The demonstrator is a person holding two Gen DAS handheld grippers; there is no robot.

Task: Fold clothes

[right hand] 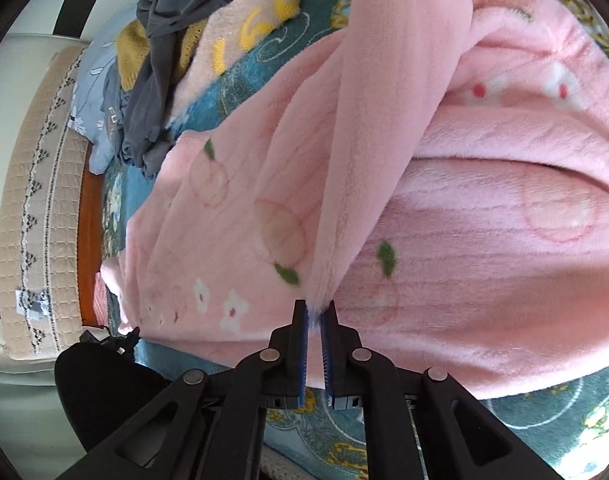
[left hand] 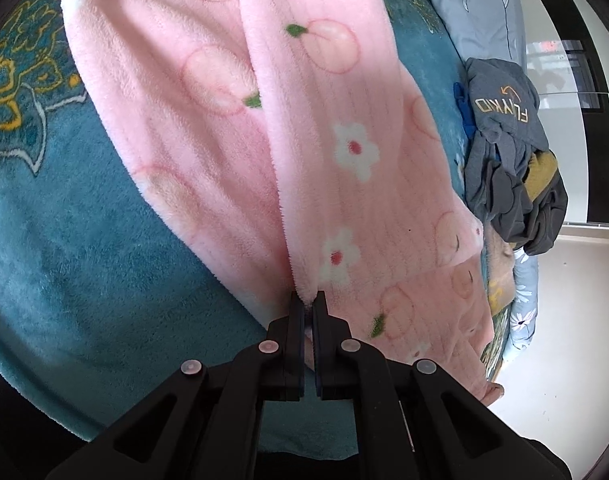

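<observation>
While pinched, pink fleece (left hand: 344, 160) stretches ahead of left claw (left hand: 308, 300).

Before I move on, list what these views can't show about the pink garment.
- Pink fleece garment: its type is unclear; the top is cut off by the left wrist view's edge.
- Pinched edge inside the right gripper: hidden by the blue pads.
- Underside: hidden against the teal blanket.

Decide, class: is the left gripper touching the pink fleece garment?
Touching. The left wrist view shows the left gripper pinching a raised fold of the pink fleece garment between its nearly closed fingers.
</observation>
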